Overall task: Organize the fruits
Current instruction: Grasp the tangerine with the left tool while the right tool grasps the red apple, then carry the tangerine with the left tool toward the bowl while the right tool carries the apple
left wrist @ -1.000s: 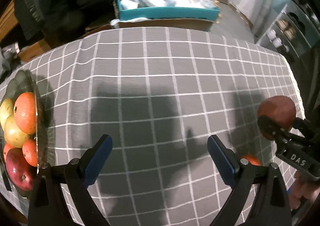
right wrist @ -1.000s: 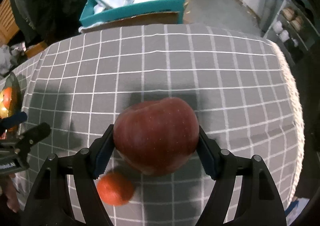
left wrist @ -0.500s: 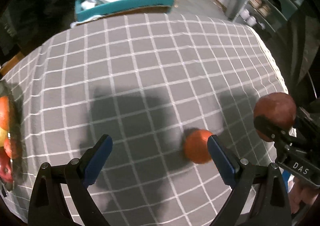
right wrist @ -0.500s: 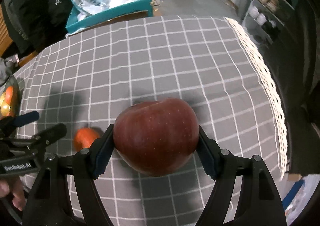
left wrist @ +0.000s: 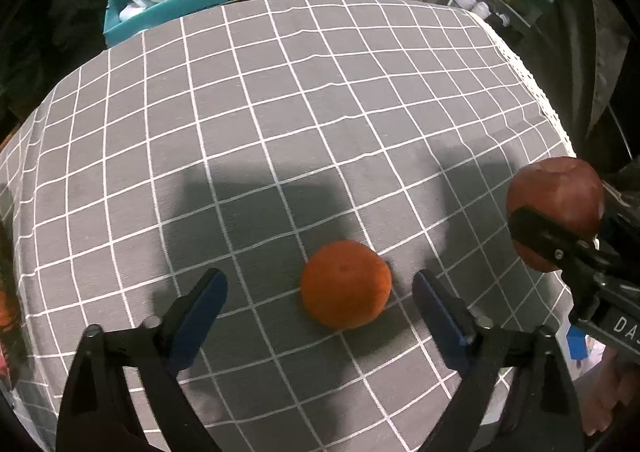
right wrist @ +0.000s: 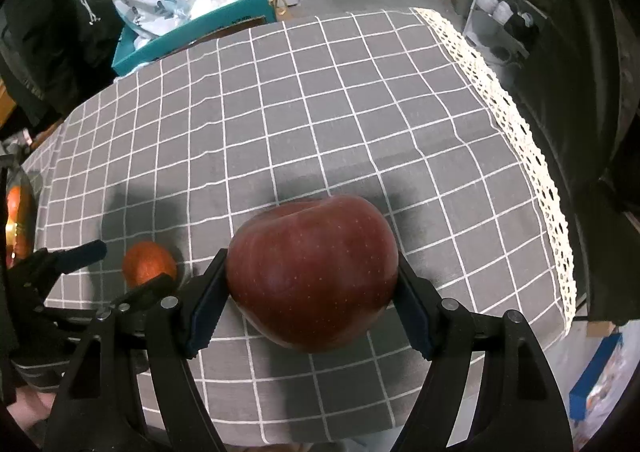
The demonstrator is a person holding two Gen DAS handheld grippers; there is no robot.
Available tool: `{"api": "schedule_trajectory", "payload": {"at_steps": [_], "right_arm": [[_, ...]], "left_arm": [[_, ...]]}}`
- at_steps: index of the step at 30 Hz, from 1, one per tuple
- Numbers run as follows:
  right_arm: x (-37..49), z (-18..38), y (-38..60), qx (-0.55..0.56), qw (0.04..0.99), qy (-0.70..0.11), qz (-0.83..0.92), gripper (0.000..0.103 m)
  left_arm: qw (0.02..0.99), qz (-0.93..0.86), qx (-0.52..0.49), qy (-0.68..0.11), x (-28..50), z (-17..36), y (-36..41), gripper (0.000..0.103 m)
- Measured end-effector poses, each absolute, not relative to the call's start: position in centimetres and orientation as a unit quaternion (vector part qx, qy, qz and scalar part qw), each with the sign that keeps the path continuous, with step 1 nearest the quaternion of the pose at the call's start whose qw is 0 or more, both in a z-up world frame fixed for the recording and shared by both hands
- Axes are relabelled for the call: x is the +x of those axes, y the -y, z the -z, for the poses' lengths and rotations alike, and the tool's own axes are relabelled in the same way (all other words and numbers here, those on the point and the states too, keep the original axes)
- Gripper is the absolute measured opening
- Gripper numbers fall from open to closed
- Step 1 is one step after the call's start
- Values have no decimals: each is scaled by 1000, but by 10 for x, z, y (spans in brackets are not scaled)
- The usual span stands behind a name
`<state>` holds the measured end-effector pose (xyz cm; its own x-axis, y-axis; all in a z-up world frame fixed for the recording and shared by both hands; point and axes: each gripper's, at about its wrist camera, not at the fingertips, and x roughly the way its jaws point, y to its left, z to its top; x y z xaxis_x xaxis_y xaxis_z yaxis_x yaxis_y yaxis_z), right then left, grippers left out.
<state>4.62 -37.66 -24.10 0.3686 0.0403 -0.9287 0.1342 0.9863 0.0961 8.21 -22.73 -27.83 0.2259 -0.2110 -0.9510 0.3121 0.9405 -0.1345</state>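
A small orange [left wrist: 346,284] lies on the grey checked tablecloth [left wrist: 280,112]. My left gripper [left wrist: 320,292] is open, its blue-padded fingers either side of the orange without touching it. The orange also shows in the right wrist view [right wrist: 149,263], with the left gripper [right wrist: 116,268] around it. My right gripper [right wrist: 312,284] is shut on a dark red apple [right wrist: 314,270] and holds it above the cloth. The apple shows at the right edge of the left wrist view [left wrist: 556,208]. A bowl of fruit [right wrist: 16,220] sits at the table's left edge, mostly cut off.
A teal box [right wrist: 192,32] with plastic bags stands beyond the table's far edge. A shelf with shoes [right wrist: 512,4] is at the far right. The cloth's lace edge [right wrist: 532,156] marks the table's right side.
My left gripper has swung right, away from the fruit bowl, and now has the orange between its open fingers. My right gripper has kept the apple and drifted right.
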Motion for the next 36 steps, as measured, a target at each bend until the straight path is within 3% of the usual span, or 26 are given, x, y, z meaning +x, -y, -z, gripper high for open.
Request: {"api": "schedule_trajectory", "payload": {"at_steps": [3,7,22,36], "right_arm": [[46,242,378,77,823,-562,27,76],[47,242,377,74,823,-562,24,76],[50,216,359,46,845,-533,14,76],[46,156,335,19,883,-469,-9,76]], "left_arm": [[774,175,38,-607,83,283,232,63],[771,193,32,-606,81,285,238,45],[823,169,31,-542,83,228,212,44],[864,145,5,-481,79,161,171,44]]}}
